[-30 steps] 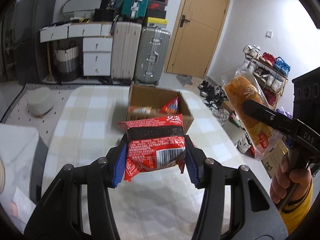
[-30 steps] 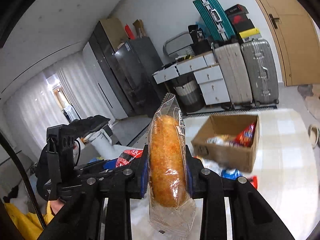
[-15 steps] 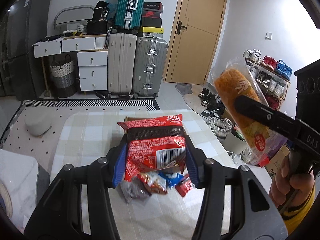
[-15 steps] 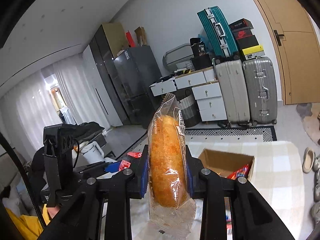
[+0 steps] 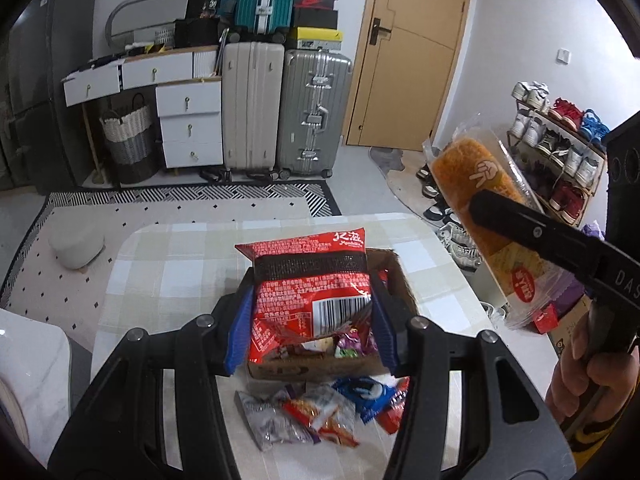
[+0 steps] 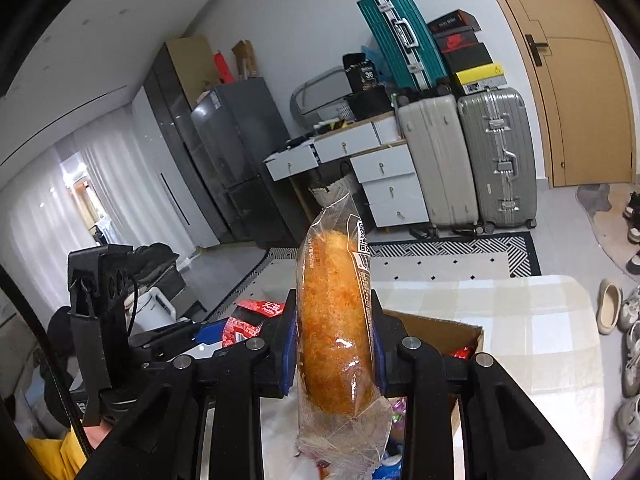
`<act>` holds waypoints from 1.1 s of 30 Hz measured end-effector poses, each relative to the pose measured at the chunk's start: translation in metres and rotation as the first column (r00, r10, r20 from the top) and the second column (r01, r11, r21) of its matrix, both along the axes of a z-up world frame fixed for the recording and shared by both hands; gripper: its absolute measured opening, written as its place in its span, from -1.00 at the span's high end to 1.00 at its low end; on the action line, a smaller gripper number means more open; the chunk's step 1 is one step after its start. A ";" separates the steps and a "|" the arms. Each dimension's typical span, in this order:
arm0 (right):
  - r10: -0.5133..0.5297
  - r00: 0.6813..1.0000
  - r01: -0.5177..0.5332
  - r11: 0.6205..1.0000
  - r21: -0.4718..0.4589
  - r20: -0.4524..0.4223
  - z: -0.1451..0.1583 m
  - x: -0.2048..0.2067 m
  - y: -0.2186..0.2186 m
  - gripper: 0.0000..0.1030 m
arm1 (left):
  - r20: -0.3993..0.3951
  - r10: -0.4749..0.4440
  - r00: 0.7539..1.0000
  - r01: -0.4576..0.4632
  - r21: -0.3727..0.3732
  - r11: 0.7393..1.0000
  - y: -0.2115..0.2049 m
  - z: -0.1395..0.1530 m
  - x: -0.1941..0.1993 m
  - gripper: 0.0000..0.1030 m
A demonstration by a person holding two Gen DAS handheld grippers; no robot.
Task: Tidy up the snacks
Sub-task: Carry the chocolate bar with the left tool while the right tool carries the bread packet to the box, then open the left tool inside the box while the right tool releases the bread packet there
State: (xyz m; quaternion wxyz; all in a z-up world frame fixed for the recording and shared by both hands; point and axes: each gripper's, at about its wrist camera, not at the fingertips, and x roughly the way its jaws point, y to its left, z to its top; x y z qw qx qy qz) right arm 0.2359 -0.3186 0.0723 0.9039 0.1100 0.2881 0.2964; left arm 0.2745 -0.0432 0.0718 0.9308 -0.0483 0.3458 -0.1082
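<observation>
Carton (image 5: 404, 280), open-topped, near the tabletop's (image 5: 168, 264) far edge, directly beyond and below the red packet (image 5: 310, 296) clamped in the left gripper (image 5: 310, 312). Nearer than the right gripper (image 6: 334, 356), clamped on an upright bread roll (image 6: 334, 332). Loose snacks (image 5: 320, 408) at the carton's near side.

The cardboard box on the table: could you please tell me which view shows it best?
The left wrist view: the box sits centred, rim and snacks inside visible, though the red packet covers part. The right wrist view shows only its far corner behind the bread.
</observation>
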 end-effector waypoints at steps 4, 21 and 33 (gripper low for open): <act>-0.004 1.000 0.004 1.000 0.008 -0.014 -0.008 0.029 0.000 0.42 | -0.014 0.003 1.000 -0.003 0.001 1.000 -0.004 -0.015 0.028 0.06; -0.026 0.985 0.010 0.996 -0.090 -0.173 -0.123 0.089 0.012 0.42 | -0.148 -0.024 0.989 0.025 0.006 1.000 -0.018 -0.112 0.121 0.06; -0.026 0.976 -0.005 0.990 -0.142 -0.217 -0.159 0.092 0.019 0.42 | -0.209 -0.037 0.977 0.041 0.015 0.999 -0.023 -0.158 0.148 0.05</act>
